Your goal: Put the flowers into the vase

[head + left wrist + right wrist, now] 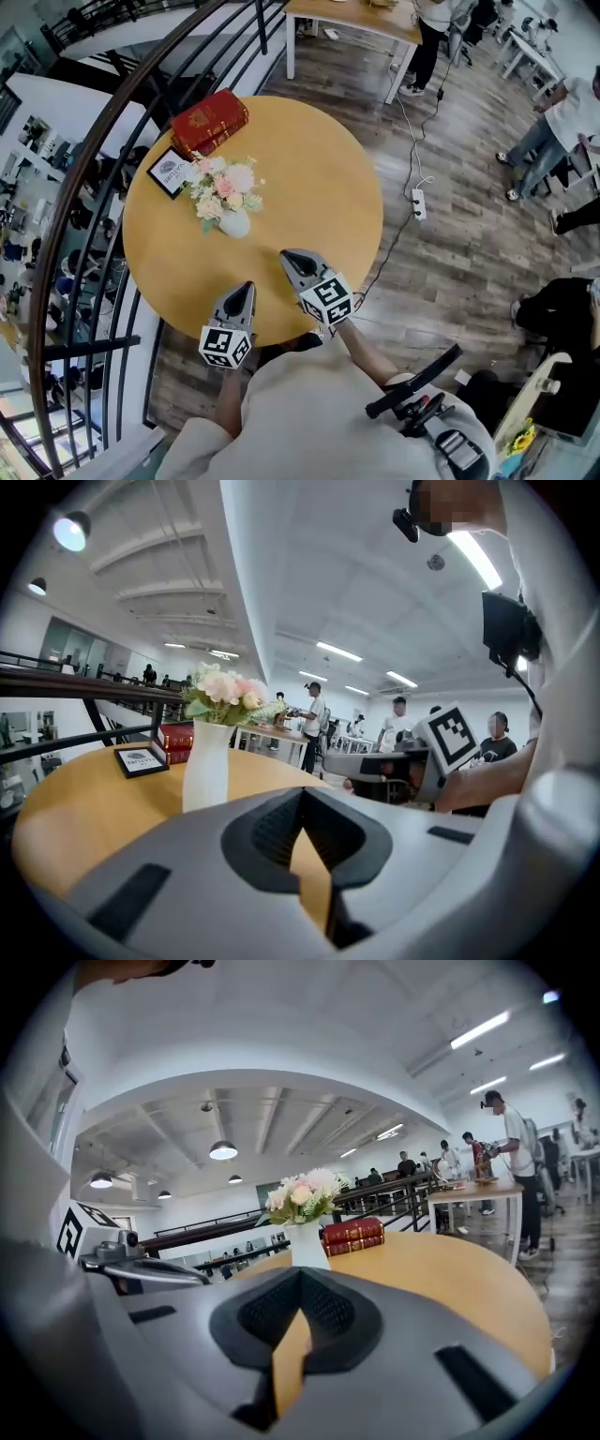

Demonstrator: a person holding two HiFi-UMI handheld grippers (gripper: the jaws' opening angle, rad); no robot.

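A bunch of pink and cream flowers (223,187) stands upright in a small white vase (234,223) on the left part of the round wooden table (319,169). In both gripper views the vase (206,766) (307,1246) holds the flowers (230,694) (305,1194), some way ahead of the jaws. My left gripper (248,285) hangs over the table's near edge, shut and empty. A little to its right, my right gripper (285,254) is over the table, also shut with nothing in it. Both point toward the vase and touch nothing.
A red book (209,122) and a small black-framed card (169,172) lie behind the vase. A dark curved railing (94,187) runs along the table's left side. A power strip (418,203) with a cable lies on the wooden floor at right. People stand at the far right.
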